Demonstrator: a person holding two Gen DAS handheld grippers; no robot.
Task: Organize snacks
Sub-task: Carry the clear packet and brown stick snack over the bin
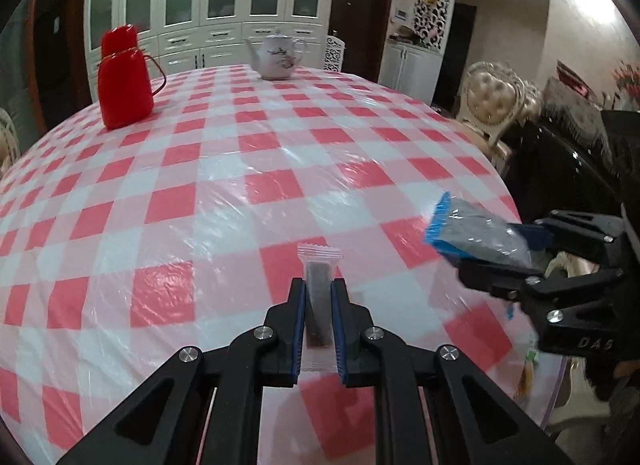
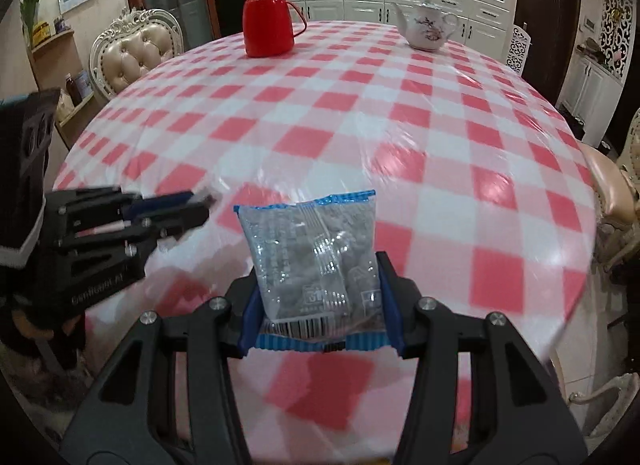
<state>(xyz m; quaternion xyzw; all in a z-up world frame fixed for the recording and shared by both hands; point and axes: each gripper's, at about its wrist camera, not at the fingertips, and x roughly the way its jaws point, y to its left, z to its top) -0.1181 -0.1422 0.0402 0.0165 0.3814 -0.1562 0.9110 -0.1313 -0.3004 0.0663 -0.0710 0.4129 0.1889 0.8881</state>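
Left gripper (image 1: 319, 301) fingers pinch a slim clear sachet (image 1: 319, 297); right gripper (image 2: 320, 305) clamps a crinkly blue-edged packet (image 2: 314, 257).

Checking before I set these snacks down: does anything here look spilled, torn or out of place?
Nothing stands out. The left gripper holds a slim clear packet, the right gripper a blue-edged bag, both looking intact. The red flask and teapot stand upright on the checked tablecloth.
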